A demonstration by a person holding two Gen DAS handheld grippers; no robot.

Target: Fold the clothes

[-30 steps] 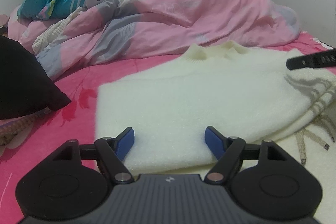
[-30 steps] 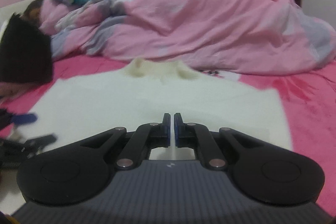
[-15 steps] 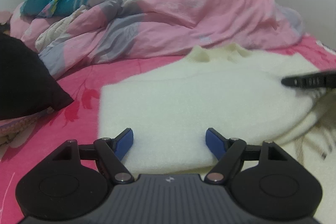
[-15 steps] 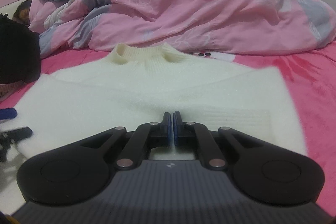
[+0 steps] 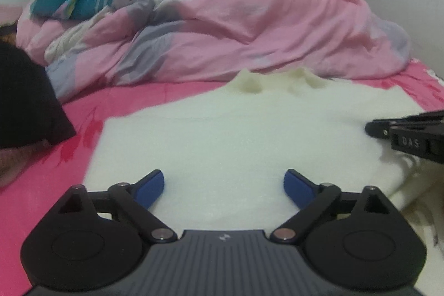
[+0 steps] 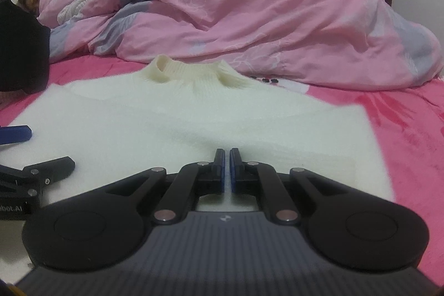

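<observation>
Cream knit sweater (image 6: 211, 118) is my landmark: it lies flat on the pink bedsheet (image 5: 155, 99), ribbed collar (image 6: 194, 72) at its far edge, touching the foot of the rumpled pink duvet (image 6: 249, 18). Both sides look already folded in, giving a neat rectangle.

My left gripper (image 5: 223, 183) hovers over the sweater's near left part; its jaws have just been opening wider and now stand spread, with nothing pinched, only knit below the blue pads. My right gripper (image 6: 227, 171) sits over the near middle, jaws clenched together. Whether a sliver of knit is caught between the pads I cannot tell; looks empty.

A black garment (image 5: 25, 101) lies off the sweater's left side, well apart.

Handling, my judgement: light, soft, fuzzy, floppy. It won't hold shape, layers slide and sag if lifted from one point. No fragility, but the loose knit could snag on pad edges. Best hold: both near hem corners, pinching all layers together, then carry the hem toward the collar.
</observation>
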